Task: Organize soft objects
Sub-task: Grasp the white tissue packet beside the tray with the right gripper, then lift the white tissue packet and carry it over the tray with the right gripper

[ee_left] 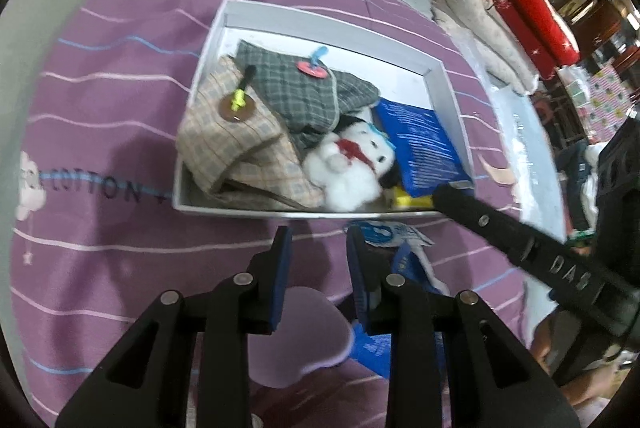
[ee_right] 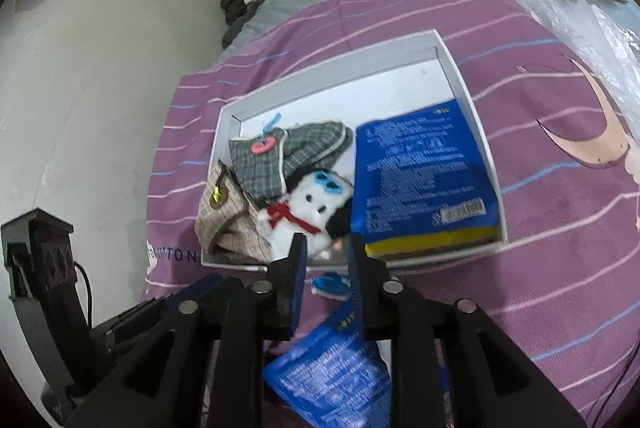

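Both pairs of jaws stand parted and empty: the left gripper [ee_left: 316,240] and right gripper [ee_right: 326,248] hover before the shallow white cardboard box [ee_right: 340,68]. It holds a white plush toy [ee_right: 308,212], plaid cloths and a blue printed packet [ee_right: 420,172]. "COTTON" reads on the purple striped bedsheet [ee_left: 100,188]; only the right view shows a second blue packet [ee_right: 332,376] beneath.
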Demonstrator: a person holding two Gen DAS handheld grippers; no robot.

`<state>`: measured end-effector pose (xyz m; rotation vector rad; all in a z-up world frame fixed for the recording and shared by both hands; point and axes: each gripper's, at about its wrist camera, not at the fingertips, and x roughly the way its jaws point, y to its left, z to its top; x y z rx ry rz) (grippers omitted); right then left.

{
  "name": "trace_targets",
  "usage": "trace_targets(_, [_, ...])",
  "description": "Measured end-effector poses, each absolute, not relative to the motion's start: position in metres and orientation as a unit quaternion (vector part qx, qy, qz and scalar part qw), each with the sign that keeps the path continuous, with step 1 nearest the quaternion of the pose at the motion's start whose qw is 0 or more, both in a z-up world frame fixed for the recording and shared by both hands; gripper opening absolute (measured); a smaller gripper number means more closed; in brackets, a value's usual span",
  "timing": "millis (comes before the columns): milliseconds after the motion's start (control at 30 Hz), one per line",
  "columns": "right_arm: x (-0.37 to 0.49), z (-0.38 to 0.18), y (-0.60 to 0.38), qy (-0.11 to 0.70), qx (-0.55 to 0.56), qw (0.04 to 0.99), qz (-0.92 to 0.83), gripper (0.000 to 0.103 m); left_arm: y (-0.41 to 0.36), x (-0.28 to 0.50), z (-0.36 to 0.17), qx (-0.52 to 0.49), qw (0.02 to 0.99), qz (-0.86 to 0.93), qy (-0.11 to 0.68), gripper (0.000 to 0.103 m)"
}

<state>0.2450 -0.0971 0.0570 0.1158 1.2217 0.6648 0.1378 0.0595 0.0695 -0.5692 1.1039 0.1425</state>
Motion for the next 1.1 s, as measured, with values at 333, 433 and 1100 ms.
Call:
trace_targets(333, [0.238, 0.039, -0.108, 0.598, 0.017, 0.750, 0.282, 0.032, 0.058, 0.144, 0.058, -0.305, 0.786, 0.041, 0.536, 0.030])
trace_targets(433, [0.237, 0.027, -0.110, 0.613, 0.000, 0.740, 0.276, 0.033, 0.058, 0.146, 0.054, -0.316, 0.779, 0.036, 0.540, 0.030])
trace_targets(1100, [0.237, 0.000, -0.125, 0.641, -0.036, 0.709, 0.293, 0.047, 0.042, 0.168, 0.028, -0.326, 0.760, 0.050, 0.560, 0.030])
